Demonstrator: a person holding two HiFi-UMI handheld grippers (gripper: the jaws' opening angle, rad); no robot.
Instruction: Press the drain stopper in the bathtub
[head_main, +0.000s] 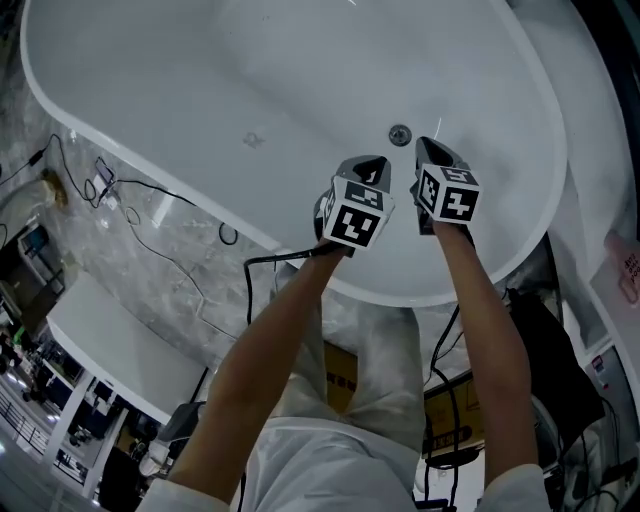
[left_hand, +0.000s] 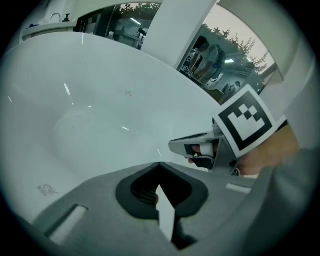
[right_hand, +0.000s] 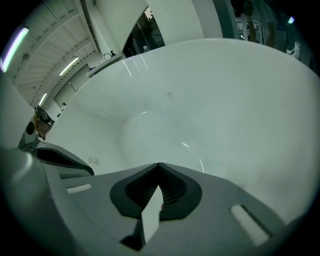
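White enamel fills most of the head view. An oval bathtub (head_main: 150, 60) spans the upper part of the frame, and its near rim curves down toward the middle. At the left lies a grey marbled floor (head_main: 170, 250) with black cables (head_main: 140, 190) trailing across it. The drain stopper (head_main: 400, 134), a small round metal disc, sits on the tub bottom in the upper middle of the frame. Two bare forearms reach up from the lower edge and over the rim. The left tongs (head_main: 375, 165) hang just below and left of the stopper, and the right tongs (head_main: 428, 148) just to its right. The stopper lies between the two tips and slightly beyond them. Whether either tip touches it cannot be told from this view.

Smooth tub wall takes up the upper left of the left gripper view. At the lower centre the left tongs are clenched, their grey tips meeting in a point with nothing between them. At the middle right the right tongs point leftward, with their marker cube (left_hand: 247, 122) above and a hand (left_hand: 270, 150) behind.

Pale tub interior fills the right gripper view, with strip lights (right_hand: 70, 65) in the upper left corner. The right tongs are clenched at the lower centre, tips together and holding nothing. The left tongs' grey tip pokes in at the left edge.
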